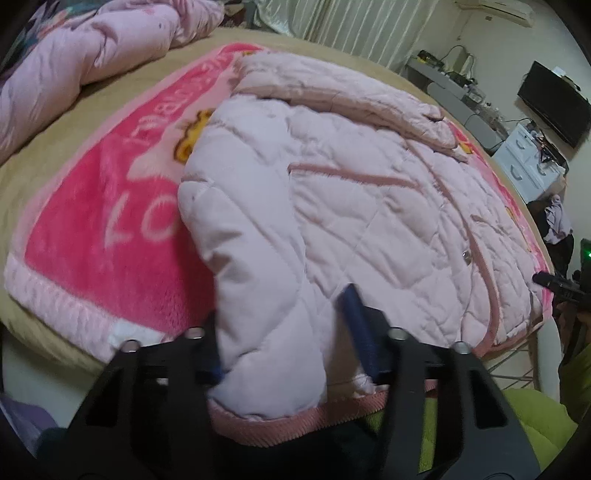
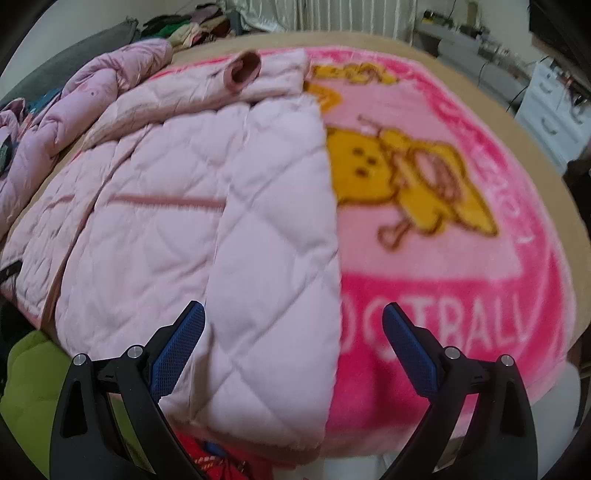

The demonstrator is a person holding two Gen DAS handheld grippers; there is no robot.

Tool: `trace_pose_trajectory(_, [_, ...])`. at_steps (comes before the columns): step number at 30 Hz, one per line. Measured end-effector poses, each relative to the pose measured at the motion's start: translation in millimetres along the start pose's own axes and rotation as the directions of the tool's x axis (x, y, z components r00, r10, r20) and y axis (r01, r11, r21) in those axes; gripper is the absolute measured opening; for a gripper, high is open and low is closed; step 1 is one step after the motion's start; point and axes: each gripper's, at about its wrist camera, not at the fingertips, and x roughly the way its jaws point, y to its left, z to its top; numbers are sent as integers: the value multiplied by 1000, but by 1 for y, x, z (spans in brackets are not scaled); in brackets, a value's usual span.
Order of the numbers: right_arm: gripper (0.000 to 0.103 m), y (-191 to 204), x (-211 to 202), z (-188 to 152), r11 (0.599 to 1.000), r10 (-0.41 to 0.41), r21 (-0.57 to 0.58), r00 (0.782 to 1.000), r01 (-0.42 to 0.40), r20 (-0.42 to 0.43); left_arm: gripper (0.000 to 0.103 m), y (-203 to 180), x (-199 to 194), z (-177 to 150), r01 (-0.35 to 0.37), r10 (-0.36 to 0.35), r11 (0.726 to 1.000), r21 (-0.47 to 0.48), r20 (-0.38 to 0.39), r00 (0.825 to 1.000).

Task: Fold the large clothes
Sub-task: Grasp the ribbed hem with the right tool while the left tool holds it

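Left gripper (image 1: 284, 332) clamped on a bunched fold of the pale pink quilted jacket (image 1: 332, 192) near its ribbed hem (image 1: 295, 428), blue pads (image 1: 360, 332) pressed into the padding from both sides. Right gripper (image 2: 293, 332) spread wide, blue pads (image 2: 179, 350) clear of the cloth, nothing pinched; hung above the jacket's near right edge (image 2: 258, 332), one finger over the quilting, the other over the blanket.

Jacket spread flat on a bright pink fleece blanket (image 1: 92, 229) with white lettering and a yellow cartoon figure (image 2: 399, 177), sides folded inward, one cuff (image 2: 243, 70) lying open at the far end. Blanket laid over a tan bed cover (image 1: 37, 177). Second pink padded garment (image 1: 74, 55) heaped at the far left of the bed. Lime-green fabric (image 2: 29, 376) just below the near edge, close to both grippers.

Beyond the bed: pale curtains (image 1: 351, 26), a dark screen (image 1: 554, 103) on the wall, white drawers (image 1: 524, 158), a cluttered desk (image 1: 443, 74)
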Motion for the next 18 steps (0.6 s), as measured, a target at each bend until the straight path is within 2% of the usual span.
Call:
trace_pose_trajectory(3, [96,2,8,-8,1000,27,-3,999,-27,-40,37,0,4,2,-10,10,1000,12,-10,1000])
trace_pose_trajectory(9, [96,-3,15,-19,994,106,44,993,-104,-59,41,1,8,0,-30,31,999,31,-26,999])
trace_pose_trajectory(18, [94,-7,19,-27,986,156,73,986,-152,-55,62,8,11,0,-65,65,998,14,-41,997])
